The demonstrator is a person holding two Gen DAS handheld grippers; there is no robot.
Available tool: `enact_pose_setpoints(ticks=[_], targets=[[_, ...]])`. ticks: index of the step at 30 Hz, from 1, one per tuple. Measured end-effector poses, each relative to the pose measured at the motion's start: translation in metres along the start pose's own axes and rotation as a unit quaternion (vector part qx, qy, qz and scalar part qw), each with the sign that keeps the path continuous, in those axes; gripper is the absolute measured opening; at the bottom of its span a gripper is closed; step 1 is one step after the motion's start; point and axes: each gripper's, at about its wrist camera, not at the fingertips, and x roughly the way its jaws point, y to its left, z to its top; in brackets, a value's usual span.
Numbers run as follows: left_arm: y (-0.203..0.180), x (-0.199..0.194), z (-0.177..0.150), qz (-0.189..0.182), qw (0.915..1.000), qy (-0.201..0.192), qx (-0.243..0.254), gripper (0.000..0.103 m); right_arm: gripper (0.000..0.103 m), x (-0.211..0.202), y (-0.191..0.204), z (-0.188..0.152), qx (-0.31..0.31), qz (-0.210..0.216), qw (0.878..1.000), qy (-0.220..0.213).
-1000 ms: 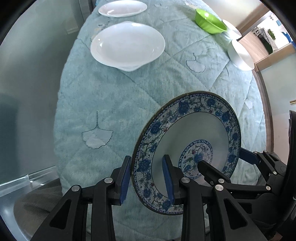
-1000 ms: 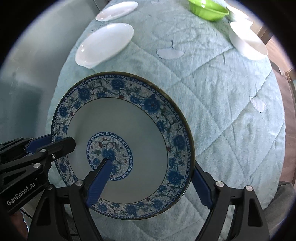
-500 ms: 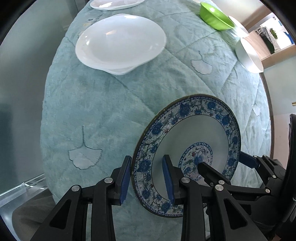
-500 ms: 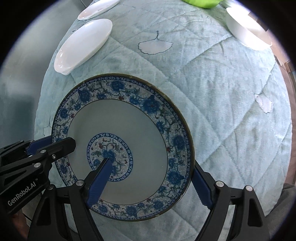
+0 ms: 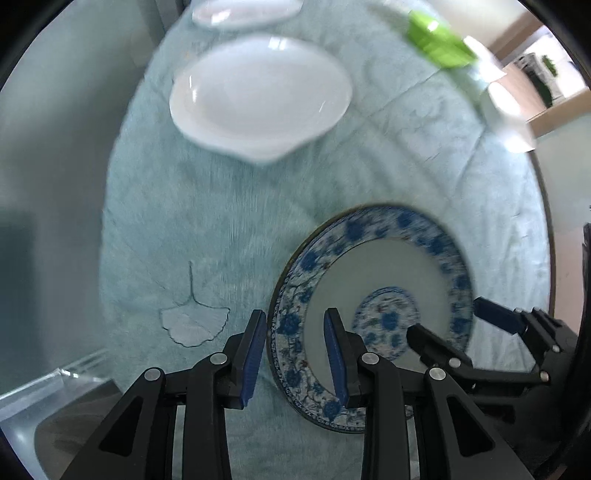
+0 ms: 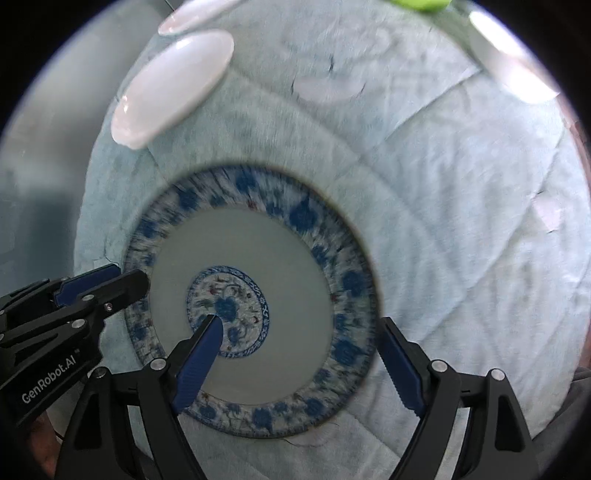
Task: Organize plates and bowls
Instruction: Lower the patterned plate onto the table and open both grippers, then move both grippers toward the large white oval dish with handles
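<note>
A blue-and-white patterned plate (image 5: 384, 266) is held above the quilted table by both grippers. My left gripper (image 5: 295, 350) has its fingers on either side of the plate's left rim. My right gripper (image 6: 299, 354) has its fingers on either side of the plate's (image 6: 243, 266) right rim. The right gripper also shows in the left wrist view (image 5: 454, 325), the left one in the right wrist view (image 6: 122, 277). A white deep plate (image 5: 258, 92) sits ahead, with a white flat plate (image 5: 243, 11) beyond it. A green bowl (image 5: 439, 40) and a white bowl (image 5: 506, 107) are far right.
A light blue quilted cloth (image 5: 221, 221) with leaf embroidery covers the round table. A clear plastic box (image 5: 44, 398) lies at lower left beyond the table edge. A grey wall (image 5: 55, 147) is to the left. The view is motion-blurred.
Both grippers and the patterned plate have moved forward over the table; the white deep plate now looks nearer and larger. The hold on the plate is unchanged.
</note>
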Motion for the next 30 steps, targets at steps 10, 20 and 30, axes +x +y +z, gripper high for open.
enact_pose_setpoints(ticks=[10, 20, 30], targets=[[-0.026, -0.148, 0.000, 0.041, 0.9793, -0.198, 0.005, 0.097, 0.102, -0.115, -0.023, -0.007, -0.009, -0.052, 0.992, -0.117], [-0.004, -0.231, 0.025, -0.003, 0.9735, -0.228, -0.016, 0.061, 0.085, -0.211, -0.019, 0.015, -0.026, -0.018, 0.979, -0.201], [0.022, -0.252, 0.064, 0.025, 0.9687, -0.247, -0.014, 0.097, 0.103, -0.229, 0.011, 0.068, -0.058, 0.021, 0.980, -0.187]])
